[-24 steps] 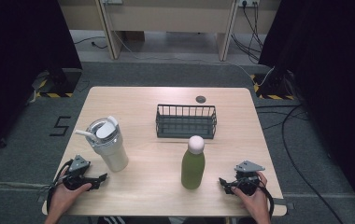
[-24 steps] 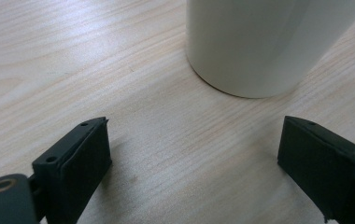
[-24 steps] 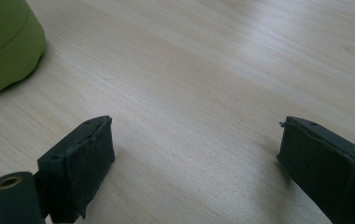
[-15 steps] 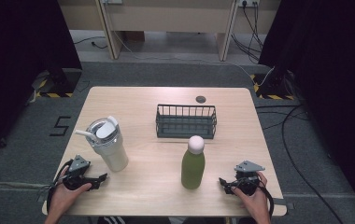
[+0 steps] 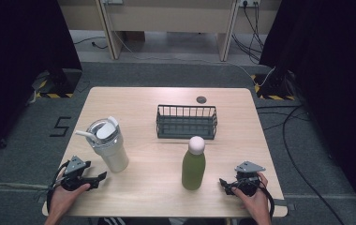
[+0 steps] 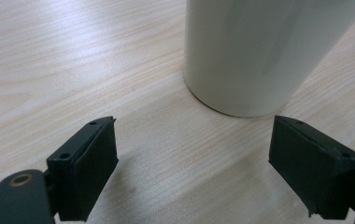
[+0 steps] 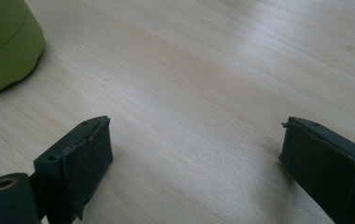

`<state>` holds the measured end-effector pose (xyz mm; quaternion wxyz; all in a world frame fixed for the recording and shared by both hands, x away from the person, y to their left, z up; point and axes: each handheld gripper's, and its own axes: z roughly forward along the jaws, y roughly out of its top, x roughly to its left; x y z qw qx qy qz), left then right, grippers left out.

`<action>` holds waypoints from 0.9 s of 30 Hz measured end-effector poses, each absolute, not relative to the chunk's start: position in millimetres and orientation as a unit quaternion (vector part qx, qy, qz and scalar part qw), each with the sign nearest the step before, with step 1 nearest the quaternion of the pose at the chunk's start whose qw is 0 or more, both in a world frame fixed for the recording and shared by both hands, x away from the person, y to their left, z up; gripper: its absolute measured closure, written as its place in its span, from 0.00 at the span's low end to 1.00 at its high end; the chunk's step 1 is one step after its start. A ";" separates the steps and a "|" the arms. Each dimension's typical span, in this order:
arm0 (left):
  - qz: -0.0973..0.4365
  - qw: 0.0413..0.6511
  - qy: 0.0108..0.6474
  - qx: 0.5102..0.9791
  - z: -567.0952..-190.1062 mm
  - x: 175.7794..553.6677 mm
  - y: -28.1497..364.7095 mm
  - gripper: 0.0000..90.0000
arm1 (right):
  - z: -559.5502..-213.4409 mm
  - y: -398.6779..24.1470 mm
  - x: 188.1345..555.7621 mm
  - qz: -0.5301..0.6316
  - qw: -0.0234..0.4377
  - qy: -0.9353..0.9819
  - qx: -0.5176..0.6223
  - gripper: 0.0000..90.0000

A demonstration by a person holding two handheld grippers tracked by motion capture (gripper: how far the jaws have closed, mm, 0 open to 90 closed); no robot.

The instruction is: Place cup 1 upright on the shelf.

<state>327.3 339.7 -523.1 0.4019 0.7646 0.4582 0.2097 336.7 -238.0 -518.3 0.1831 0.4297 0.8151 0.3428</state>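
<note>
No readable label on either: one cream tumbler (image 5: 108, 146) just ahead of the left gripper (image 5: 100, 177), one green bottle (image 5: 193, 163) near the right gripper (image 5: 223, 183). Both grippers released, holding nothing.

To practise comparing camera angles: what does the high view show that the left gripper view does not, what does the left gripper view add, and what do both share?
High view alone: the green bottle, the wire basket, the right gripper with open jaws, and the tumbler's lid and straw.

Left gripper view alone: a close look at the gripper's pads, set wide apart with bare wood between them, and the tumbler's base just beyond them, untouched.

Both: the cream tumbler, the left gripper and the wooden table.
</note>
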 end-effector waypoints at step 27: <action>0.247 0.505 0.387 0.731 -507.7 321.5 319.9 0.17 | -518.5 -237.2 338.5 0.341 0.183 0.816 0.430 0.08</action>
